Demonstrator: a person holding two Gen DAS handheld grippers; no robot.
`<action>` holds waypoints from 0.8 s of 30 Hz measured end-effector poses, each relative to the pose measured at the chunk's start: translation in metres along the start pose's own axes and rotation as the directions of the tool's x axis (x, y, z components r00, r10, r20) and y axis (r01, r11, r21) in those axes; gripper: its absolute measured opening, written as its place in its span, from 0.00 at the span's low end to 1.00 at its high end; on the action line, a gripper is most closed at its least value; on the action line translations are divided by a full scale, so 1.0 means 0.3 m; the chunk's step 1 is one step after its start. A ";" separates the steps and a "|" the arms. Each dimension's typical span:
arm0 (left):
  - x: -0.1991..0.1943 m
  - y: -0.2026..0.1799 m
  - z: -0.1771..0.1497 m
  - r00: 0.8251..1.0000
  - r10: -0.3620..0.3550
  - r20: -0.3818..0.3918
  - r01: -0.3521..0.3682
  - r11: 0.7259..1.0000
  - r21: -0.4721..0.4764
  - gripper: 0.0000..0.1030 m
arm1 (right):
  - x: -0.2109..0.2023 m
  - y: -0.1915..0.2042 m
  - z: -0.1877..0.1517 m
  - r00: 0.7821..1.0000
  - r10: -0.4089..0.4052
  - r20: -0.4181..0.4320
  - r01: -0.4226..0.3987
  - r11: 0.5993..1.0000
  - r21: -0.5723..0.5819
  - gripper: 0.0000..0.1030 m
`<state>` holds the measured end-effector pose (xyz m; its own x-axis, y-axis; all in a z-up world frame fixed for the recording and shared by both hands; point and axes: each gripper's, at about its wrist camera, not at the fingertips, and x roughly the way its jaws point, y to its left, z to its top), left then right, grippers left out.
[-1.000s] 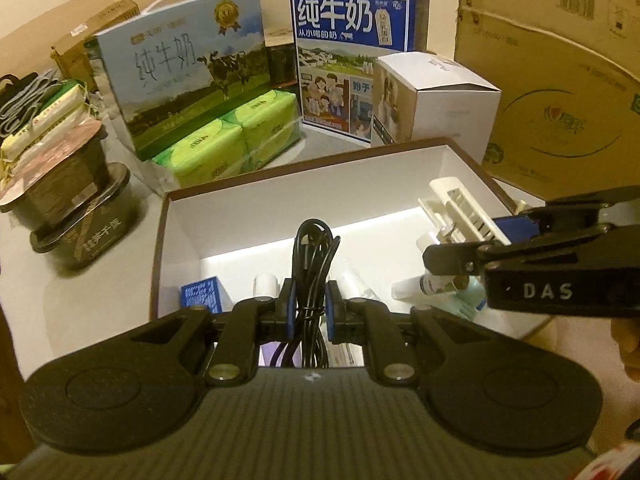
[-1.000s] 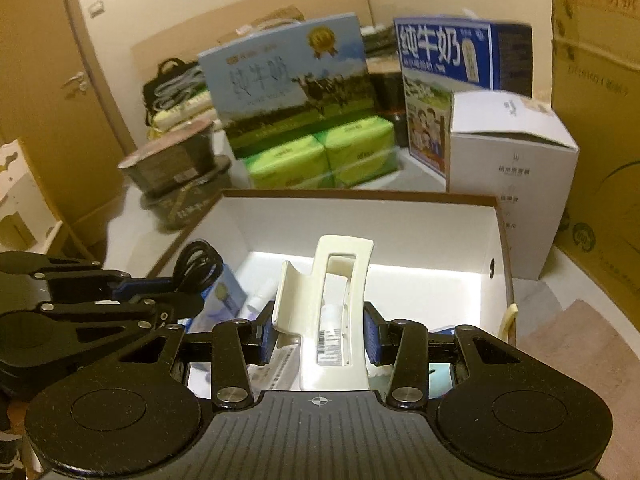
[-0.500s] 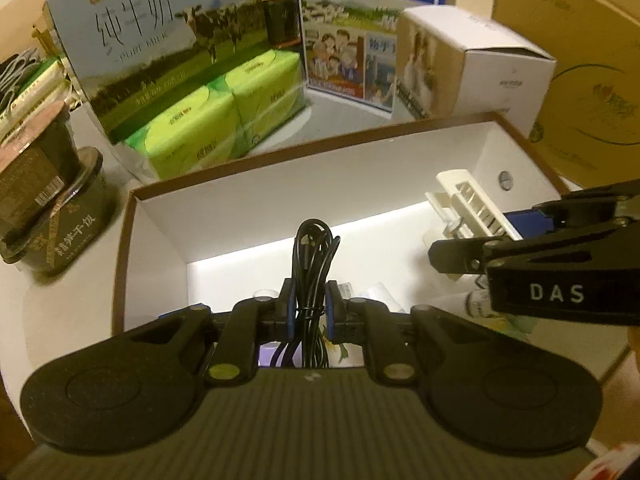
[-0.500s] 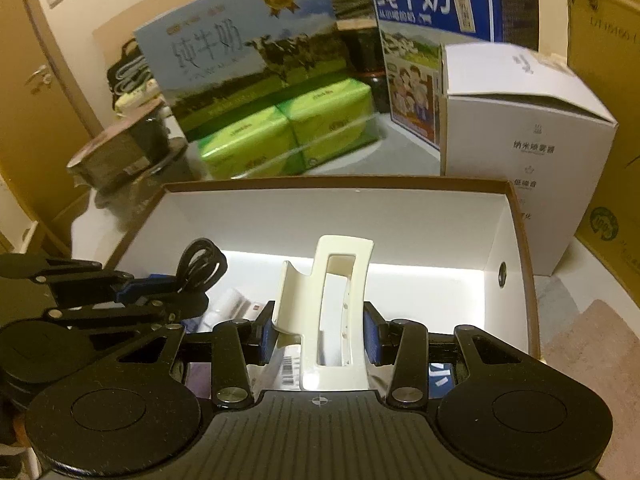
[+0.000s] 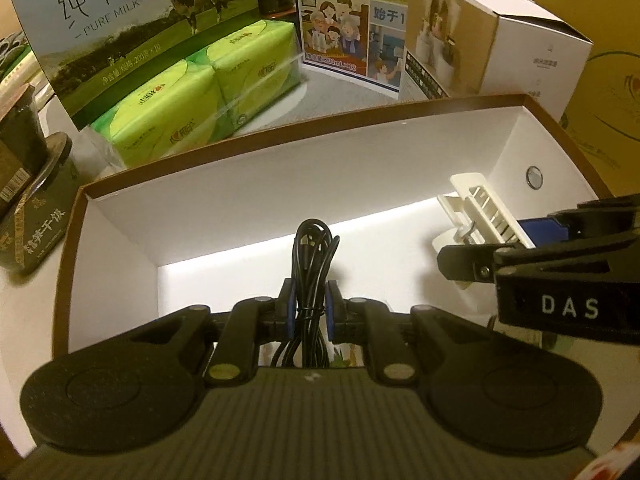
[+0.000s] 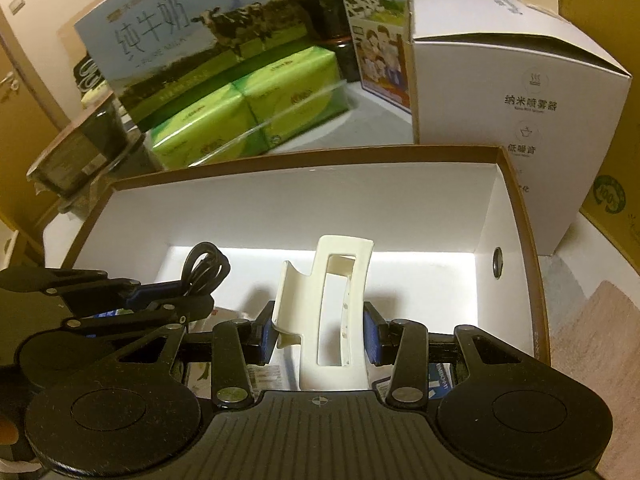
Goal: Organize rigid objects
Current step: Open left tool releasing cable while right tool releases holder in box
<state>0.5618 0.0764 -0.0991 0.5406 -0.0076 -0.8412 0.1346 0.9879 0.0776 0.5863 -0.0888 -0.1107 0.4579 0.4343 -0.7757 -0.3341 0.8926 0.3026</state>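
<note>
My left gripper (image 5: 308, 308) is shut on a coiled black cable (image 5: 312, 256) and holds it inside a brown-rimmed white box (image 5: 280, 184). My right gripper (image 6: 320, 336) is shut on a cream hair claw clip (image 6: 336, 300), held upright in the same box (image 6: 280, 208), to the right of the left gripper. The clip also shows in the left wrist view (image 5: 476, 216), and the cable in the right wrist view (image 6: 206, 266). Small packets lie on the box floor below both grippers, mostly hidden.
Behind the box stand a milk carton with a cow picture (image 5: 132, 20), green tissue packs (image 5: 200, 92), a blue milk carton (image 5: 348, 36) and a white sprayer box (image 6: 516, 112). Dark tubs (image 5: 28, 208) sit at the left. Large cardboard cartons (image 5: 608, 80) stand at the right.
Both grippers have moved forward and down into the box with their objects still held. The box's far wall is nearer in both views.
</note>
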 end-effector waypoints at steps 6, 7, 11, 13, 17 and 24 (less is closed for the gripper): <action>0.007 0.018 0.017 0.999 0.024 0.034 -0.023 1.000 -0.019 0.26 | 0.011 -0.003 0.010 1.000 0.000 0.000 0.000 1.000 0.016 0.41; 0.004 0.022 0.018 0.999 0.028 0.035 -0.028 0.999 -0.021 0.28 | 0.012 -0.003 0.012 1.000 -0.001 -0.002 0.001 1.000 0.018 0.41; -0.004 0.041 0.016 0.999 0.046 0.030 -0.045 0.999 -0.023 0.30 | 0.019 0.000 0.018 1.000 -0.009 -0.001 0.009 1.000 0.022 0.42; -0.012 0.051 0.014 0.998 0.051 0.031 -0.050 0.998 -0.029 0.34 | 0.019 0.001 0.021 1.000 -0.004 0.005 0.004 0.999 0.032 0.42; -0.032 0.072 0.004 0.998 0.052 0.038 -0.050 0.998 -0.044 0.38 | 0.012 -0.003 0.025 1.000 0.016 0.018 -0.017 0.997 0.078 0.44; -0.059 0.101 -0.023 0.997 0.068 0.042 -0.065 0.996 -0.059 0.40 | -0.034 -0.007 0.036 0.995 0.040 0.094 -0.047 0.996 0.072 0.61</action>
<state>0.5505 0.1075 -0.0855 0.5826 0.0527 -0.8111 0.0498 0.9937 0.1003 0.5911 -0.0938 -0.0975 0.5200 0.4789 -0.7073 -0.2948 0.8778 0.3776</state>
